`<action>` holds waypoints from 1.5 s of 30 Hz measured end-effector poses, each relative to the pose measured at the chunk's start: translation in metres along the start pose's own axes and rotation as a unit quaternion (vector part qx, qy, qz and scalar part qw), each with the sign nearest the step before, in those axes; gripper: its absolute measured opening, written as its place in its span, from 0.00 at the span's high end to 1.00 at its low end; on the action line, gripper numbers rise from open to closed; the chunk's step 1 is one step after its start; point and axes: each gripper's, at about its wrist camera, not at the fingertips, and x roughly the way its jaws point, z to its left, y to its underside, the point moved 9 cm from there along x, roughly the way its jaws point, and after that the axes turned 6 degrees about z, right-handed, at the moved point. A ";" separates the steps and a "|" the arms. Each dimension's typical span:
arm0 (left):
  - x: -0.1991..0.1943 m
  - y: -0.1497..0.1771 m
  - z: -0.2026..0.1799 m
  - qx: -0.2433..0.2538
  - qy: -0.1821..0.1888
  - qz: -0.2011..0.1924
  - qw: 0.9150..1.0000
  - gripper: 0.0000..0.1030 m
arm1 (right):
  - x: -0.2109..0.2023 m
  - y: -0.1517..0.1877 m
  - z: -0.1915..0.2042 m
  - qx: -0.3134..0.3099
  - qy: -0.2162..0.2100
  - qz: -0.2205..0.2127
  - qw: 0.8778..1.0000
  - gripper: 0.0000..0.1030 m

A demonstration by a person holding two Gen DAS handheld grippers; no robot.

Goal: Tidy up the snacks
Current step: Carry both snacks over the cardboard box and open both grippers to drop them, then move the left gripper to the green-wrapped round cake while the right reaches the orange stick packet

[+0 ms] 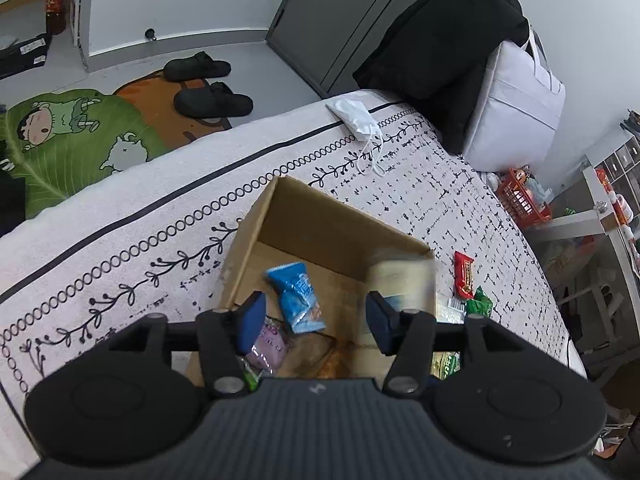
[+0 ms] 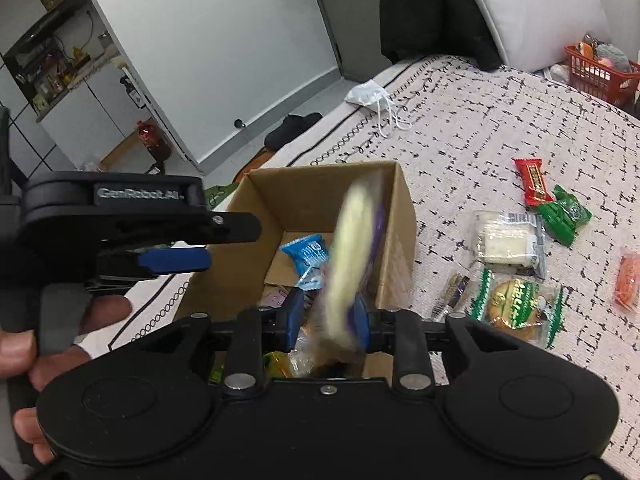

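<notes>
Right wrist view: a blurred pale-yellow and purple snack packet (image 2: 352, 264) stands on end, long axis near upright, between the right gripper (image 2: 326, 322)'s blue pads over the open cardboard box (image 2: 400, 216); whether the pads press it I cannot tell. A crinkly blue packet (image 1: 298, 296) lies inside. The left gripper (image 1: 314, 316) hangs spread and empty above the box on the patterned bedspread (image 1: 160, 216).
</notes>
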 end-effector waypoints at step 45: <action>-0.034 0.058 -0.120 0.096 -0.013 -0.017 0.995 0.00 | -0.107 0.004 -0.180 0.183 -0.013 -0.084 0.979 0.23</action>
